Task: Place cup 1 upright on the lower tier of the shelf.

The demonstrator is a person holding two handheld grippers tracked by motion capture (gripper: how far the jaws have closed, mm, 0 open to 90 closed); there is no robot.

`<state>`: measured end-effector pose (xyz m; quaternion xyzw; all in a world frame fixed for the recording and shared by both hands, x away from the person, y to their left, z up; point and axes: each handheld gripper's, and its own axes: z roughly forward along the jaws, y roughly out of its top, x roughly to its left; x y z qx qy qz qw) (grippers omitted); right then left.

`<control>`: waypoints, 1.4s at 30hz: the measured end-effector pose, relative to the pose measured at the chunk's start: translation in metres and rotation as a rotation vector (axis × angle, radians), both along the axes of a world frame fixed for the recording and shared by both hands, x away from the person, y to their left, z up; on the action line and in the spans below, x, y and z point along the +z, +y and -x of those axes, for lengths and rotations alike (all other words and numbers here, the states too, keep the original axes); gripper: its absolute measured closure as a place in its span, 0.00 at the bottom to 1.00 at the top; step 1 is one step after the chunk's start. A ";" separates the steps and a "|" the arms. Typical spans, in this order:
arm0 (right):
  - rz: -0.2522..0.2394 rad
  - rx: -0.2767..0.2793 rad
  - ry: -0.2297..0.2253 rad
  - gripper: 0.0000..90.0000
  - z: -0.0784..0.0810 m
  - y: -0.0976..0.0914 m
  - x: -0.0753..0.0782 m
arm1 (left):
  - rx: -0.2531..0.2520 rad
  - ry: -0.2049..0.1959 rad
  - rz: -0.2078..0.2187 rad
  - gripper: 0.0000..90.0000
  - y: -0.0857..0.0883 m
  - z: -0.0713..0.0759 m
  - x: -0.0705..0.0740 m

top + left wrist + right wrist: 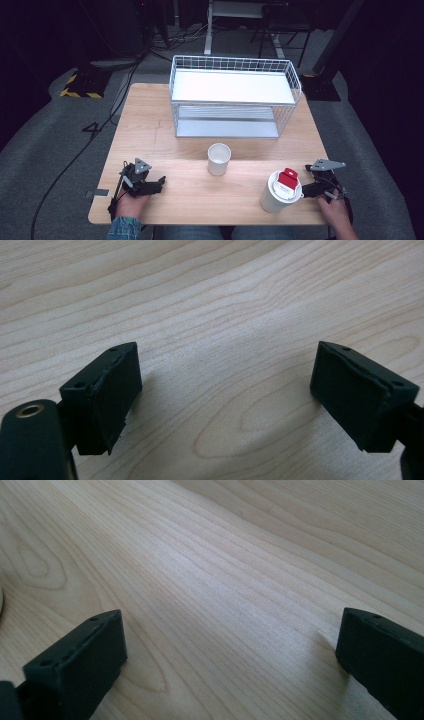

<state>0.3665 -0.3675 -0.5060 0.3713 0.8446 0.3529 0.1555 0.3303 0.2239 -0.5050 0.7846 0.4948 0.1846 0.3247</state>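
At the near edge of the wooden desk [165, 135] the person rests a gripper in each hand. The left gripper [159, 183] sits at about 7 o'clock on the desk top, its fingers [107, 395] apart with bare wood grain between them. The right gripper [306, 189] lies at about 5 o'clock, fingers [80, 665] spread wide, again with bare desk between them. Just beside the right gripper, toward 9 o'clock from it, stands a white cup with a red-topped lid [281, 192]; I cannot tell whether the fingertips touch it, but the fingers are not around it. A second, open white cup [219, 159] stands upright near the middle of the desk, well apart from both grippers and at about 10 o'clock from the lidded one. Behind it, at 12 o'clock, a white wire rack [235, 95] with two shelves occupies the far half of the desk.
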 end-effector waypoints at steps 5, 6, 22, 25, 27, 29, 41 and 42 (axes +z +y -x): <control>0.002 -0.004 0.000 0.00 0.000 0.000 0.000 | 0.006 0.008 -0.010 0.14 -0.001 0.000 0.001; 0.002 -0.004 0.000 0.00 0.000 0.000 0.000 | 0.008 0.010 -0.012 0.14 -0.001 0.000 0.001; 0.001 -0.028 -0.003 0.00 0.000 0.001 0.000 | -0.059 -0.035 0.037 0.14 -0.017 0.006 0.035; 0.002 -0.033 -0.001 0.00 0.000 0.000 0.000 | -0.073 -0.050 0.058 0.14 -0.021 0.009 0.041; 0.002 -0.039 -0.001 0.00 0.000 0.001 0.000 | -0.083 -0.063 0.075 0.15 -0.023 0.010 0.045; 0.003 -0.039 -0.001 0.00 0.000 0.000 0.000 | -0.094 -0.081 0.089 0.15 -0.026 0.012 0.049; 0.004 -0.042 0.000 0.00 0.000 0.000 0.000 | -0.159 -0.157 0.163 0.15 -0.045 0.018 0.061; 0.004 -0.042 0.000 0.00 0.000 0.000 0.000 | -0.166 -0.163 0.171 0.15 -0.047 0.018 0.061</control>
